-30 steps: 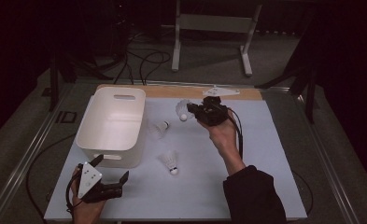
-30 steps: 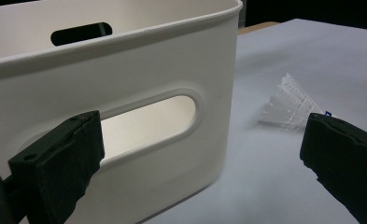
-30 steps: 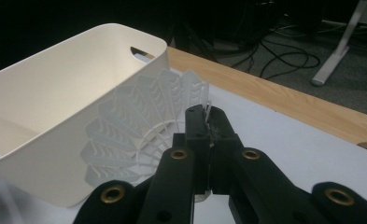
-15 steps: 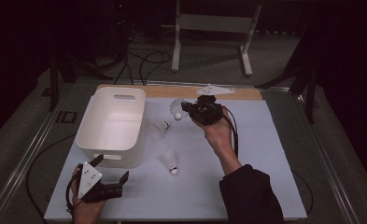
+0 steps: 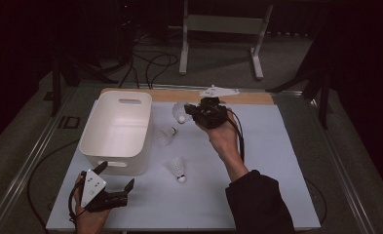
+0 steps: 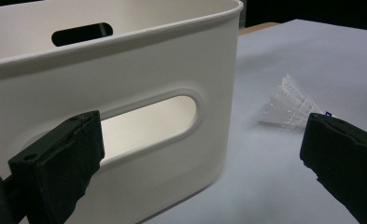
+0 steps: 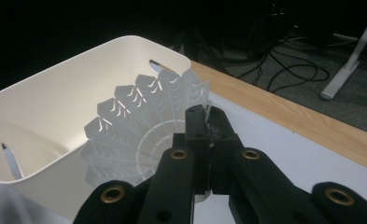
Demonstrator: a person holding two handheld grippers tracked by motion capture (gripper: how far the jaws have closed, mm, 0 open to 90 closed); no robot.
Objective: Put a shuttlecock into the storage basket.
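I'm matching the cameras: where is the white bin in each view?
High view: white bin left of centre on the grey mat.
Left gripper view: left and centre, close up, handle slot facing the camera.
Right gripper view: left side, behind the gripped shuttlecock.
Shared landmark: the bin's handle slots.

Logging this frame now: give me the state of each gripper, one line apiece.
Left gripper: open, holding nothing, beside the white basket.
Right gripper: shut on a shuttlecock, raised near the basket.
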